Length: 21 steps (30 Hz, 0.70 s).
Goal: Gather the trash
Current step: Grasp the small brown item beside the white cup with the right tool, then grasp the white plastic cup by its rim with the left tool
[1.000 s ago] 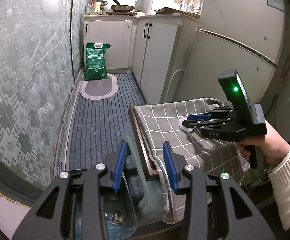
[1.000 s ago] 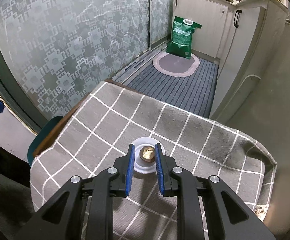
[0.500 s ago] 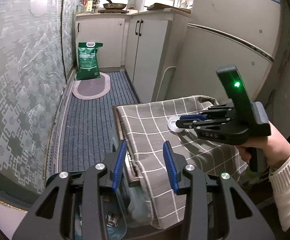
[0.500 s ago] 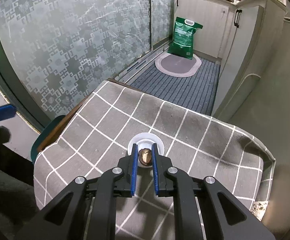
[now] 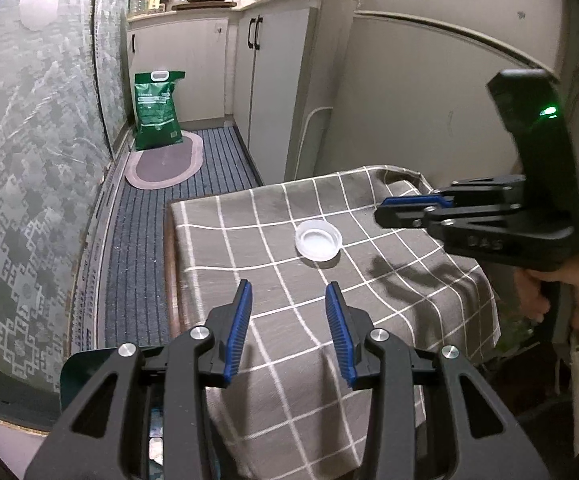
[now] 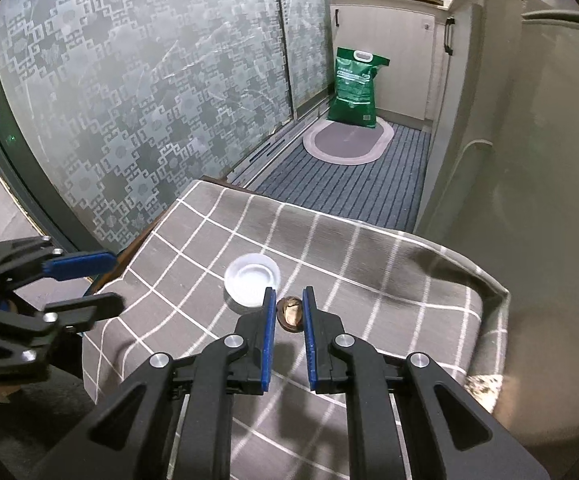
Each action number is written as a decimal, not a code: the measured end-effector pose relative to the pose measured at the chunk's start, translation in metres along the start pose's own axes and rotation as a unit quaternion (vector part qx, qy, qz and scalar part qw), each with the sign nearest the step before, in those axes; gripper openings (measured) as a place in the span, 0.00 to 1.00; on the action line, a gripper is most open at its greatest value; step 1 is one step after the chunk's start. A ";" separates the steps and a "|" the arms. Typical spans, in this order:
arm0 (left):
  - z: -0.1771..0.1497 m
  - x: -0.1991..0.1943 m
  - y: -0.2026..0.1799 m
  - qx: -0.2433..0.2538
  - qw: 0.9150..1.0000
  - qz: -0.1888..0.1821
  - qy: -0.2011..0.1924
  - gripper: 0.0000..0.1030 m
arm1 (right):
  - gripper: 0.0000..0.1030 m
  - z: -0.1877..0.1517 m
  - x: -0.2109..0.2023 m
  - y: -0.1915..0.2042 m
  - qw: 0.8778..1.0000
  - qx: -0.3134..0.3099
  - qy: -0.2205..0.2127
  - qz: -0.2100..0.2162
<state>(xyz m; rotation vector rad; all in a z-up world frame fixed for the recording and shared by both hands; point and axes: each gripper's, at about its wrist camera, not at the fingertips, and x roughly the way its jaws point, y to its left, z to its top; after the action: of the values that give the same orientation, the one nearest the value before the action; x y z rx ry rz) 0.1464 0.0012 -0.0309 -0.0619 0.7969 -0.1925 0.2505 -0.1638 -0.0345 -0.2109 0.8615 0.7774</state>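
While the right claw pinches a small brown nutshell-like scrap lifted just beside the round white plastic lid on the grey checked cloth-covered surface, the left claw hangs spread, holding nothing.

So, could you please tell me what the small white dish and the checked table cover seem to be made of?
The white dish looks like thin, slightly translucent plastic with a smooth moulded rim. The checked cover appears to be matte woven fabric: it creases and drapes softly over the table edge.
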 end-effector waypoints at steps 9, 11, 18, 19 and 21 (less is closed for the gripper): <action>0.008 0.039 -0.016 0.011 1.000 0.009 0.020 0.42 | 0.12 -0.015 -0.015 -0.019 1.000 0.017 -0.007 0.013; 0.010 0.046 -0.020 0.011 1.000 0.009 0.022 0.43 | 0.12 -0.018 -0.018 -0.022 1.000 0.019 -0.008 0.017; 0.019 0.070 -0.030 0.006 0.999 0.024 0.027 0.47 | 0.12 -0.027 -0.023 -0.031 0.999 0.026 -0.009 0.020; 0.020 0.074 -0.030 0.002 0.999 0.022 0.029 0.47 | 0.12 -0.029 -0.024 -0.032 0.999 0.027 -0.009 0.020; 0.022 0.080 -0.032 -0.003 0.999 0.030 0.027 0.47 | 0.12 -0.033 -0.026 -0.036 0.999 0.029 -0.008 0.019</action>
<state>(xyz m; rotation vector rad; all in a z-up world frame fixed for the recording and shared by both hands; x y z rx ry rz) 0.2113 -0.0461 -0.0678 -0.0393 0.8512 -0.1356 0.2452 -0.2181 -0.0409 -0.1373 0.8746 0.7881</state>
